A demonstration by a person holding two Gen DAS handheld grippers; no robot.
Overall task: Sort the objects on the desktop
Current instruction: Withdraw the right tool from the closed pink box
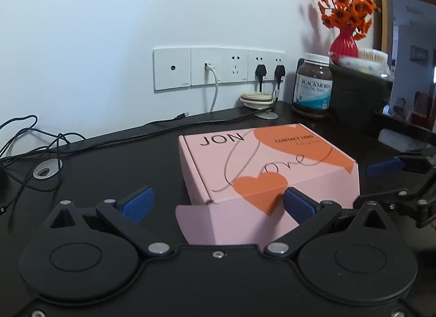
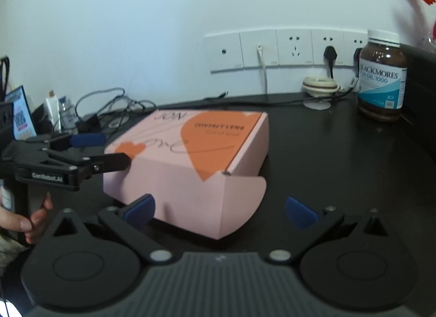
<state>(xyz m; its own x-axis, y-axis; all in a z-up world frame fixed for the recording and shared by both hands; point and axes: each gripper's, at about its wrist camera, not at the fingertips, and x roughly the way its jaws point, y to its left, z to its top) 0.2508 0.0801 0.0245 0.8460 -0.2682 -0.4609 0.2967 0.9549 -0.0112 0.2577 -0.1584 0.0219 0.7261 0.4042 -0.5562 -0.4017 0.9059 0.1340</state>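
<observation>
The pink box [image 1: 268, 169] lies flat on the black bench [image 1: 114, 169], a loose side flap sticking out at its near corner. The left tongs [image 1: 218, 203] gape wide, the box's near left corner between the fingers, the right pad against its front face. The right tongs [image 2: 219, 212] are likewise spread, the box's flap corner just ahead between them. A brown jar [image 2: 381, 77] stands far right of them, by the wall.

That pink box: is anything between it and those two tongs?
Nothing visible. The pink box sits right before the open left tongs and the open right tongs, only bare black desk around it.
</observation>
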